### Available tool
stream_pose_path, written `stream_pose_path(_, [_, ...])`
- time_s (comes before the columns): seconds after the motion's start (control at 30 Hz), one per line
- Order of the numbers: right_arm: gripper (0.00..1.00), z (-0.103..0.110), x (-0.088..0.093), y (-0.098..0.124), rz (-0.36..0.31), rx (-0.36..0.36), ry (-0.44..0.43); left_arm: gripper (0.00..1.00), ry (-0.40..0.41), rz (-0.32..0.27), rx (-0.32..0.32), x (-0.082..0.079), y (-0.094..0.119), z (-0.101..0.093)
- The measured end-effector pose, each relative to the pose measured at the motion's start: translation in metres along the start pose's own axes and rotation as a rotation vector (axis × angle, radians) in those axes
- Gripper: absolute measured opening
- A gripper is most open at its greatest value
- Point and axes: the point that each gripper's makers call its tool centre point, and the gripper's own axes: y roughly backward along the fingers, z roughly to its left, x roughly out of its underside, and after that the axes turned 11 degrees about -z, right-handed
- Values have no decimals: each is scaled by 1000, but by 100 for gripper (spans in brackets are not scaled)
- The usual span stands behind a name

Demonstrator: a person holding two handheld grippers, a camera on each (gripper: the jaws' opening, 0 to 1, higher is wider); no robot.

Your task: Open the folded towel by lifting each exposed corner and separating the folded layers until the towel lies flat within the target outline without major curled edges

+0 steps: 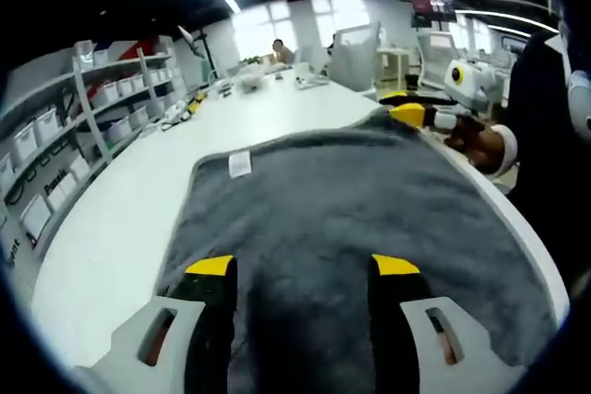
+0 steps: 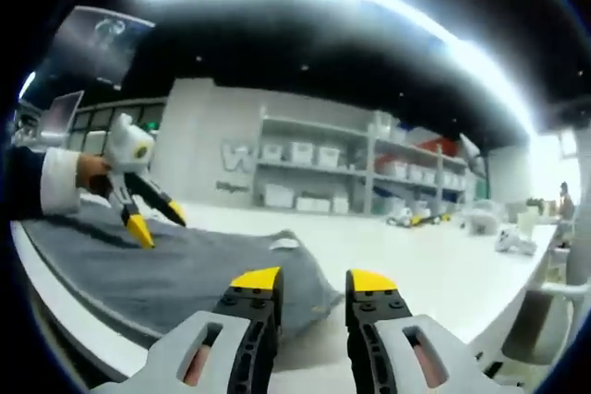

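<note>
My left tongs carry a camera looking down close over the grey towel, along the white desk toward the shelves. My right tongs ride low near the desk's edge, facing across it. Both views share the towel, the desk, the shelves and each other's tongs.

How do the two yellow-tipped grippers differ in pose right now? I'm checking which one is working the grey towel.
The left gripper hovers open over the middle of the grey towel, jaws wide apart; the right gripper sits past the towel's edge, over the white table, jaws nearer together. Both are open with yellow tips, holding nothing.
</note>
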Motion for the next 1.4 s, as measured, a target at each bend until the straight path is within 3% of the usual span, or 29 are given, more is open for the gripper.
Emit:
stream_pose_path(0.13, [19,-7,-18,-9,-46,-18,76,56,-7,1,-5,-2,3,1])
stream_pose_path(0.23, [6,-7,-28,-15,-59,-53,137,55,-6,-12,-10,-7,6,1])
stream_pose_path(0.3, [0,0,-32,-19,-70,-117,150,52,-1,-23,-13,-10,8,1])
stream_pose_path(0.43, [0,19,1,-27,115,-282,197,40,2,-16,0,-7,13,-2])
stream_pose_path(0.53, [0,22,25,-26,233,-336,216,32,34,-18,7,-4,19,-6])
stream_pose_path(0.57, [0,18,32,-25,267,-321,232,31,43,-15,4,-2,21,-6])
stream_pose_path(0.7, [0,7,39,-22,281,-299,240,23,38,32,7,14,33,-10])
stream_pose_path(0.83, [0,0,53,-17,331,-292,234,18,72,37,11,22,41,-12])
stream_pose_path(0.97, [0,1,53,-16,323,-301,249,13,89,55,25,29,45,-21])
stream_pose_path(1.13, [0,-1,54,-14,370,-314,241,8,95,88,35,34,45,-28])
stream_pose_path(1.4, [0,-5,56,-9,450,-324,204,4,158,115,-15,39,49,-29])
